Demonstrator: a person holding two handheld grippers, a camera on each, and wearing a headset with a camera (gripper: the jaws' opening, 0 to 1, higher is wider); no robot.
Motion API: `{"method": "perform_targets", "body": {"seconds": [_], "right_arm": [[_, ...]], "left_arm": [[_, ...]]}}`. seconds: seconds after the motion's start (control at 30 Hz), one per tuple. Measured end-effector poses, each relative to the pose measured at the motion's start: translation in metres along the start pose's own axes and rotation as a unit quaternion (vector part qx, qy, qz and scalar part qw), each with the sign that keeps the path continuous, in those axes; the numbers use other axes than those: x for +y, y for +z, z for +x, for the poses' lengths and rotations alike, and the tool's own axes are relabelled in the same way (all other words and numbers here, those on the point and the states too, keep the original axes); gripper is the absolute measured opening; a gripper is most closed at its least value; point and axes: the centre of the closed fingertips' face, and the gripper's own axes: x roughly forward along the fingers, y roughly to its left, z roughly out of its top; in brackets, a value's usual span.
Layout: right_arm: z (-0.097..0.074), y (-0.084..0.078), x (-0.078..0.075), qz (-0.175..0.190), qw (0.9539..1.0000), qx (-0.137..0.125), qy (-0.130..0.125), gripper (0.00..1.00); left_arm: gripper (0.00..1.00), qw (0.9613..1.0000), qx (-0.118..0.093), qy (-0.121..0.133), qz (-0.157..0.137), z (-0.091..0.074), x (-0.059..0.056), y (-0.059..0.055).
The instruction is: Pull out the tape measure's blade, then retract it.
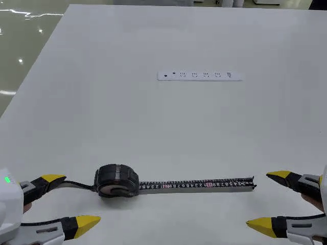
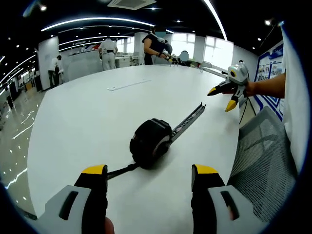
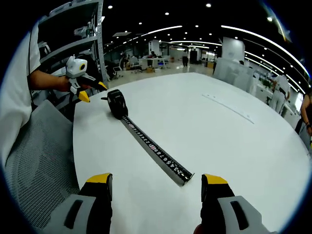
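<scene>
Blade (image 1: 196, 185), black and numbered, lies extended; retraction likely next.
Left gripper (image 1: 79, 199), right gripper (image 1: 258, 199): fingers spread, empty; round black tape-measure case (image 1: 116, 180) wants gripping.

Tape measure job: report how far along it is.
Done: the blade lies pulled out of the case along the table. In hand: nothing gripped; the left gripper is open at the case's end, the right gripper open by the blade's tip. Left: retracting the blade.
</scene>
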Motion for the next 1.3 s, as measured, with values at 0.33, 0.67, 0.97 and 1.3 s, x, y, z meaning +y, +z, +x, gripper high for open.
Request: {"method": "perform_targets", "body": {"seconds": [0.33, 0.67, 0.97, 1.3], "right_arm": [[-0.010, -0.004, 0.010, 0.007, 0.9997, -0.010, -0.019, 0.80], [-0.021, -0.010, 0.023, 0.017, 0.9991, -0.015, -0.035, 0.91], [-0.029, -0.017, 0.032, 0.032, 0.9981, -0.022, -0.048, 0.99], [-0.037, -0.030, 0.042, 0.048, 0.9974, -0.016, -0.051, 0.99]], "left_arm": [[0.70, 0.9993, -0.009, 0.024, -0.025, -0.018, -0.006, -0.013], [0.79, 0.9985, -0.015, 0.035, -0.041, -0.028, -0.013, -0.023], [0.87, 0.9979, -0.021, 0.040, -0.047, -0.034, -0.021, -0.032], [0.94, 0.9964, -0.024, 0.051, -0.063, -0.041, -0.029, -0.044]]}}
